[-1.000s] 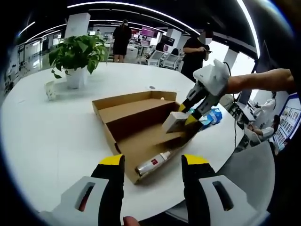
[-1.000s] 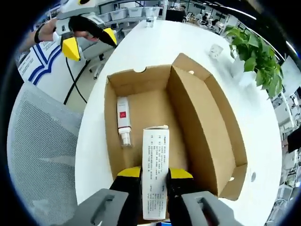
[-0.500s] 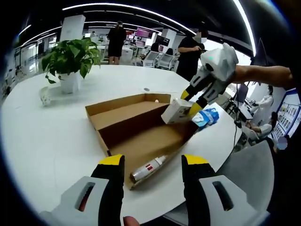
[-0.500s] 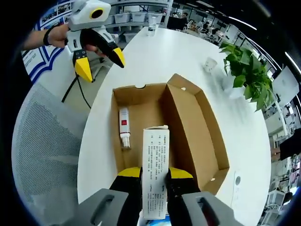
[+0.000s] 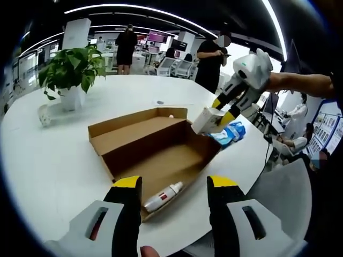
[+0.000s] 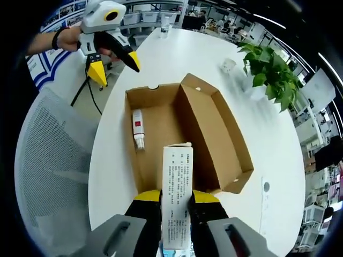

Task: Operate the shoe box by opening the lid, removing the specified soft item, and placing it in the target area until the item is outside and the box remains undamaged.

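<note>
Right gripper view: right gripper (image 6: 176, 199) pinching small white carton (image 6: 176, 184) above open shoe box (image 6: 225, 140). Looks light, crushable; best held across flat sides. Left gripper (image 5: 174, 184) spread, empty.

Matt brown cardboard shoe box (image 6: 214, 134)

On the white worktop (image 5: 48, 160) an open cardboard shoe box (image 5: 153, 152) holds a white bottle with a red label (image 5: 163, 196) lying near its closest wall, between the parted jaws of the left tongs (image 5: 174, 184). From the right, the right tongs (image 5: 224, 110) grip a small white carton (image 5: 207, 120) above the box's far corner, over a blue-and-white packet (image 5: 229, 132). A potted plant (image 5: 68, 72) stands well apart at the far left.
</note>
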The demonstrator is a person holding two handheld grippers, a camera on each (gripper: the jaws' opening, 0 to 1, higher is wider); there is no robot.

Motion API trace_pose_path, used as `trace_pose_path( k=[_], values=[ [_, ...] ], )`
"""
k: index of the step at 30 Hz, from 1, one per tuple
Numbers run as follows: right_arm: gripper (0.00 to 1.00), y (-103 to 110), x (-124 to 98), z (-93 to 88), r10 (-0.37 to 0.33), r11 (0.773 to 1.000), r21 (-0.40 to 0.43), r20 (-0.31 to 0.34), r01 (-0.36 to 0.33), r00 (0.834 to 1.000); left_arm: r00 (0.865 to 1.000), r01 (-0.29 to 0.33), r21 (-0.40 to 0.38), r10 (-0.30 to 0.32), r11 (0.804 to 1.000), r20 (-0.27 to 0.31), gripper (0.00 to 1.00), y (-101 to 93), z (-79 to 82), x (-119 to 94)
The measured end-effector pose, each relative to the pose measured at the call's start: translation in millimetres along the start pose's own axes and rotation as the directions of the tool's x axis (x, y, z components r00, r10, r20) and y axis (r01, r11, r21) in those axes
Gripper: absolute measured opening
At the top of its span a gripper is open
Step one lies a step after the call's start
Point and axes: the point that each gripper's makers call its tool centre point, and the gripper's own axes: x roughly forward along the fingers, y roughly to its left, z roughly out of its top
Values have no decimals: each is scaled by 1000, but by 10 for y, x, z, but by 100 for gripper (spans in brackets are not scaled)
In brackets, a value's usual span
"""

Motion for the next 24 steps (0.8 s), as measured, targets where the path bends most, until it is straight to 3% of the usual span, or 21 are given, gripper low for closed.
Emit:
trace_pose_path(
  k=[9,24],
  values=[
    [15,86,-73,-653,-21,997,78,-46,24,999,1000,20,25,-19,1000,-23,50,-65,20,89],
    [15,539,-324,-1779,-20,967,249,-127,52,992,995,75,55,-71,996,-65,50,-354,25,422]
  ],
)
